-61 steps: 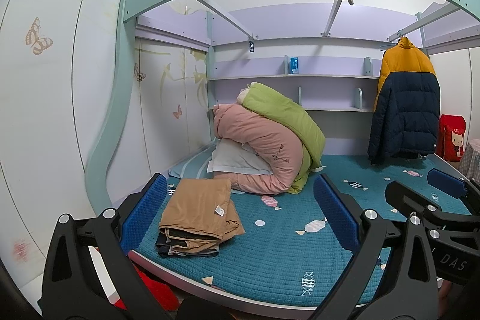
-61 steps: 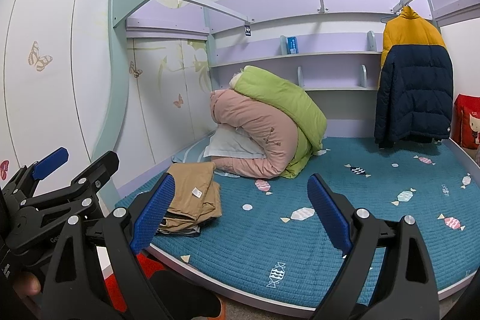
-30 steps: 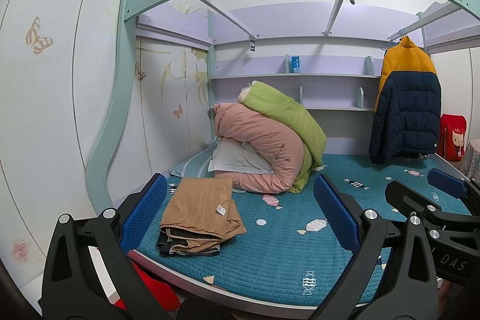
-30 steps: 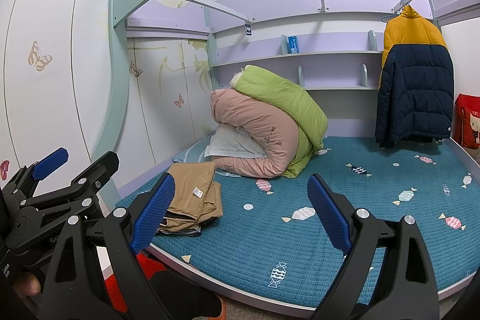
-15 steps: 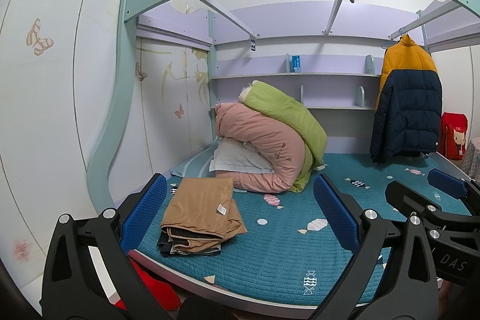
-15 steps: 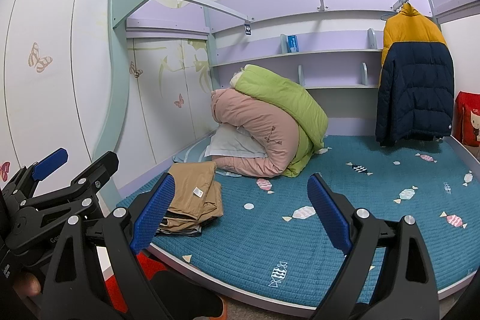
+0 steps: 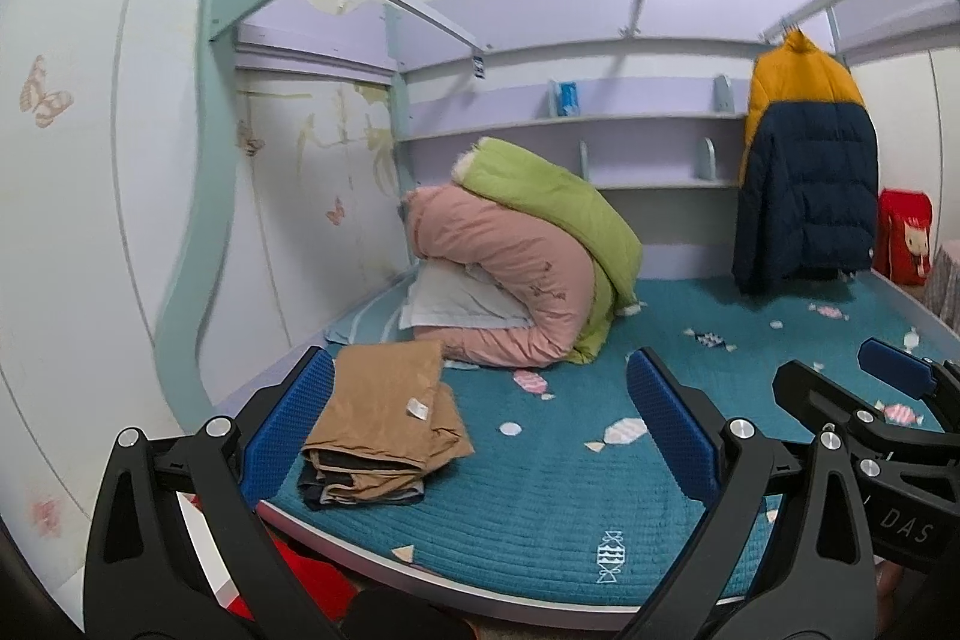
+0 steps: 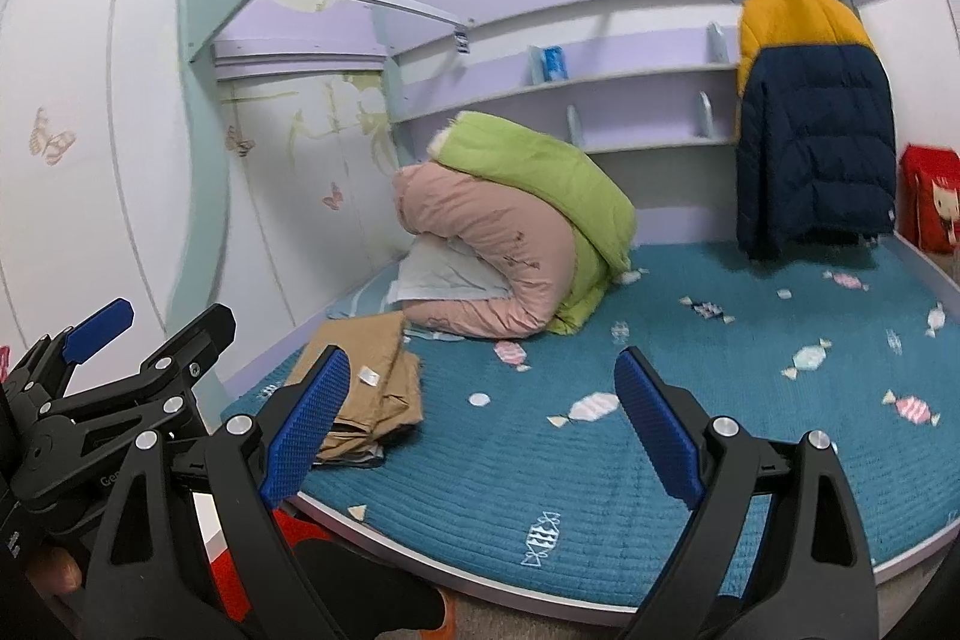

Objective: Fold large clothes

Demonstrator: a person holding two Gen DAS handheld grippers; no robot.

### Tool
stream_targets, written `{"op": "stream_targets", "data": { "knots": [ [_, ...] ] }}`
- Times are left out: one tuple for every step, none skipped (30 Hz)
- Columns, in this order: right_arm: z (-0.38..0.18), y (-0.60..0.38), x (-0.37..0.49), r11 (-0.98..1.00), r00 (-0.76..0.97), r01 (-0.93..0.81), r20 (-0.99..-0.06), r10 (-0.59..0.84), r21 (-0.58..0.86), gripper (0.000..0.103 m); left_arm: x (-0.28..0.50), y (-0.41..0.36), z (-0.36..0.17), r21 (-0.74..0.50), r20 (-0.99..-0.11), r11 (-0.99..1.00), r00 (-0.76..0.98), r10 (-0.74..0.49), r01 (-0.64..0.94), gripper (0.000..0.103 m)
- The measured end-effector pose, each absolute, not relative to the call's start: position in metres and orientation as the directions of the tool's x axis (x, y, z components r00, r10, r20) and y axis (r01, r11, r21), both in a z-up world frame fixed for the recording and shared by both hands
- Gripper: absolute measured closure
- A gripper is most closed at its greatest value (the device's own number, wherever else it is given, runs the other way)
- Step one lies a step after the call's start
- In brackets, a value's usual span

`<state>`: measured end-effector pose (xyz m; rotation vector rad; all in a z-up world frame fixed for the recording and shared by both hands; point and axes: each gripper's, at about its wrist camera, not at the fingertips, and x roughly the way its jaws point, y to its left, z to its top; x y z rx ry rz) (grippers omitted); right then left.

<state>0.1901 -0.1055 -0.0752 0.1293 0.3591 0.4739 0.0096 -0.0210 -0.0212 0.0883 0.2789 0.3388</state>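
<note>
A folded tan garment [image 7: 384, 421] lies on a small stack of folded clothes at the front left corner of the teal bed [image 7: 540, 508]; it also shows in the right wrist view [image 8: 363, 385]. A yellow and navy puffer jacket [image 7: 804, 172] hangs at the back right, seen too in the right wrist view [image 8: 810, 118]. My left gripper [image 7: 480, 436] is open and empty, held in the air before the bed edge. My right gripper [image 8: 480, 427] is open and empty, beside the left one.
Rolled pink and green quilts [image 7: 528, 268] with a white pillow [image 7: 456, 304] sit at the back of the bed. A red bag [image 7: 906, 238] stands at the far right. A curved bunk frame [image 7: 198, 220] arches overhead. Shelves [image 7: 600, 118] line the back wall.
Both grippers have moved closer to the bed and tilted slightly down; the scene looks larger and blurred. Both stay open and empty.
</note>
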Motion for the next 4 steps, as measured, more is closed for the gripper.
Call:
{"op": "stream_targets", "data": {
  "knots": [
    [-0.079, -0.111, 0.196, 0.886, 0.830, -0.412, -0.314, 0.461, 0.213, 0.016, 0.019, -0.027, -0.025, 0.142, -0.265, 0.941, 0.905, 0.334, -0.306, 0.005],
    [-0.086, -0.118, 0.204, 0.890, 0.830, -0.396, -0.326, 0.452, 0.227, 0.016, 0.029, -0.033, -0.029, 0.152, -0.277, 0.943, 0.903, 0.328, -0.296, 0.005],
    [-0.090, -0.124, 0.209, 0.892, 0.830, -0.384, -0.333, 0.446, 0.237, 0.016, 0.040, -0.041, -0.033, 0.165, -0.291, 0.945, 0.902, 0.320, -0.282, 0.005],
    [-0.097, -0.133, 0.217, 0.896, 0.831, -0.365, -0.346, 0.436, 0.253, 0.016, 0.053, -0.049, -0.038, 0.178, -0.302, 0.947, 0.901, 0.312, -0.268, 0.005]
  ]
}}
